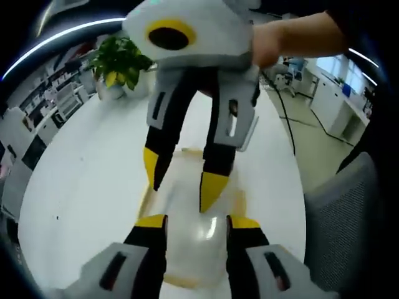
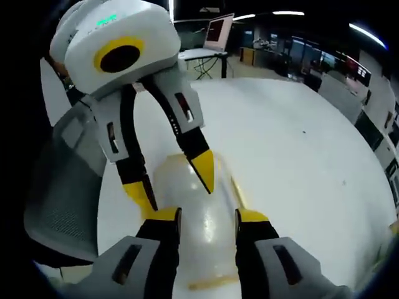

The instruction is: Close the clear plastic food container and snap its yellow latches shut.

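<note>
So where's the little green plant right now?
In the left gripper view the plant stands at the far edge of the white table, up and to the left, well beyond the plastic box and both grippers.

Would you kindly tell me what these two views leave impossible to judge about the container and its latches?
- Whether the yellow latches are snapped: left gripper view, the right gripper covers them; right gripper view, the left gripper does.
- Whether the lid of the clear container is fully seated: blurred in both views.
- The container's near end: cut off at the bottom edge of each view.
</note>
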Demonstrator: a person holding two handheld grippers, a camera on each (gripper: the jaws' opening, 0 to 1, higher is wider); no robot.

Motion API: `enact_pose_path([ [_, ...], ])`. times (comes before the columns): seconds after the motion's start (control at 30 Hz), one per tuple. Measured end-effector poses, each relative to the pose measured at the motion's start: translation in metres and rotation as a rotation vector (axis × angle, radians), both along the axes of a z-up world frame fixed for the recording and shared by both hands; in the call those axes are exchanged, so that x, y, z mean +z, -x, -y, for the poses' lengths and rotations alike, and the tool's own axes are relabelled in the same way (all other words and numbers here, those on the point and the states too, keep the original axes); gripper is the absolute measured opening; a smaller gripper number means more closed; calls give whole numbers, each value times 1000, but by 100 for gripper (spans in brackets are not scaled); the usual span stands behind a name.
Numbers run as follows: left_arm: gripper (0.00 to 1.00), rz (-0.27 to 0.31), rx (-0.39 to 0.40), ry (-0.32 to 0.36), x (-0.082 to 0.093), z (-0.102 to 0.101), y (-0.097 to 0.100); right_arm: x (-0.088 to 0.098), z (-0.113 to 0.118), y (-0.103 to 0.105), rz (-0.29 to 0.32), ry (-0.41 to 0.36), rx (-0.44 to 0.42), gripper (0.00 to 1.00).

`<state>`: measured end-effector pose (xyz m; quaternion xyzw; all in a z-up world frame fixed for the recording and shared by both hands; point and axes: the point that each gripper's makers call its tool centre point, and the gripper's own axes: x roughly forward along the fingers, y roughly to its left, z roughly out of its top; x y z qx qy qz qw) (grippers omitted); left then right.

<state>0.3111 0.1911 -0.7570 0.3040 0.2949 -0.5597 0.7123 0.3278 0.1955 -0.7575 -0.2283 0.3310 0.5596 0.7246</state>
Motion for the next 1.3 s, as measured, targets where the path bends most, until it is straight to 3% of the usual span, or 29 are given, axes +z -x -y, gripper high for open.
enact_pose_path([
  [0.17, 36, 17, -7, 38, 6, 4, 7, 3, -5, -6, 14, -2, 7, 31],
  [0.37, 33, 54, -62, 25, 2, 9, 19, 0, -6, -14, 14, 17, 21, 31],
  [0.47, 36, 84, -76, 2, -2, 11, 19, -3, -5, -17, 15, 36, 36, 32],
  [0.63, 33, 124, -30, -6, 3, 6, 9, -2, -3, -23, -3, 35, 48, 32],
  [0.8, 32, 131, -40, -3, 4, 6, 14, -3, -3, -28, -6, 65, 70, 31],
  [0.87, 32, 159, -58, -6, 3, 10, 14, -3, -4, -30, -9, 68, 77, 31],
  [0.9, 33, 195, -80, -9, 5, 14, 14, -4, -4, -30, -16, 73, 84, 31],
  [1.03, 34, 186, -123, -34, -5, 21, 26, -8, -5, -28, -64, 83, 112, 32],
  [1.1, 38, 236, -129, -65, -8, 20, 23, -9, -5, -28, -95, 75, 117, 32],
  [1.3, 38, 231, -119, -103, -17, 15, 23, -13, -6, -28, -161, 87, 133, 32],
])
